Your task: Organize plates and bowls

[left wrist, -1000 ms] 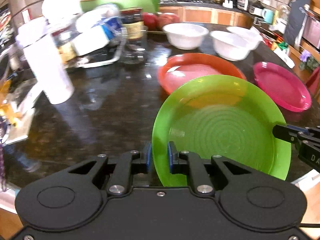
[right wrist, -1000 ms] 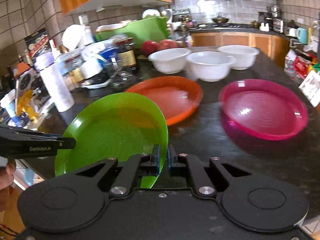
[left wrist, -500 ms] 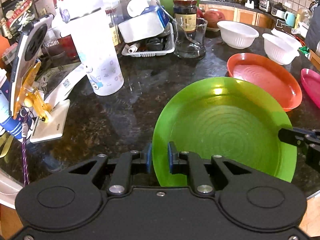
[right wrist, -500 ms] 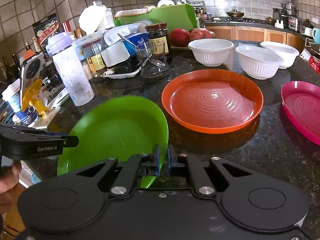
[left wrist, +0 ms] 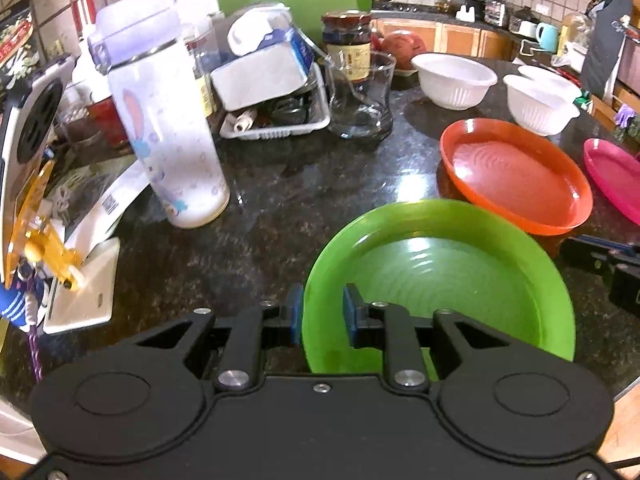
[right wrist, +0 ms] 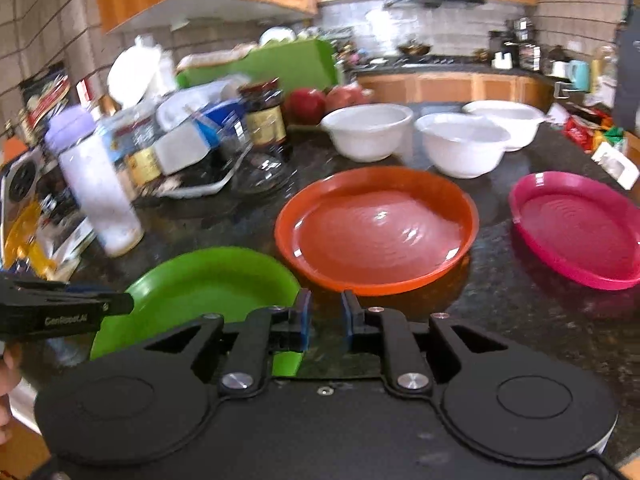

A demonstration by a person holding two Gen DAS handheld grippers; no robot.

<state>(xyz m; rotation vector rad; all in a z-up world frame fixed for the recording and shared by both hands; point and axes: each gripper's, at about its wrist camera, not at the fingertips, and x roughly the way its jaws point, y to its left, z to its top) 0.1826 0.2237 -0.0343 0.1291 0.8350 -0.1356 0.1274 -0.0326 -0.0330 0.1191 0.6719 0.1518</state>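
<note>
The round lime-green plastic plate (left wrist: 460,280) lies on the dark speckled stone worktop (left wrist: 256,224), at its near edge, just in front of the round orange plastic plate (right wrist: 376,228). The left hand-held gripper (left wrist: 322,314) has just been opening its jaws: they stand a little apart with the green plate's near rim between them, the blue pads (left wrist: 297,312) no longer pressing on it. The right hand-held gripper (right wrist: 323,320) has likewise just been opening; its jaws stand narrowly apart and the green plate's right edge lies just left of the left pad, not between the two. In the right wrist view the left hand-held gripper reaches in from the left over the green plate's far side.

The round magenta plastic plate (right wrist: 580,228) sits on the worktop to the right of the orange one, apart from it. Behind the plates stand three white ribbed plastic bowls (right wrist: 370,130), close together in a row. To the left are a tall white drinking bottle with a lilac lid (left wrist: 168,128), a clear glass jug (left wrist: 362,100), a dark jar with a yellow label (left wrist: 348,46) and a white tray of clutter (left wrist: 272,120).
</note>
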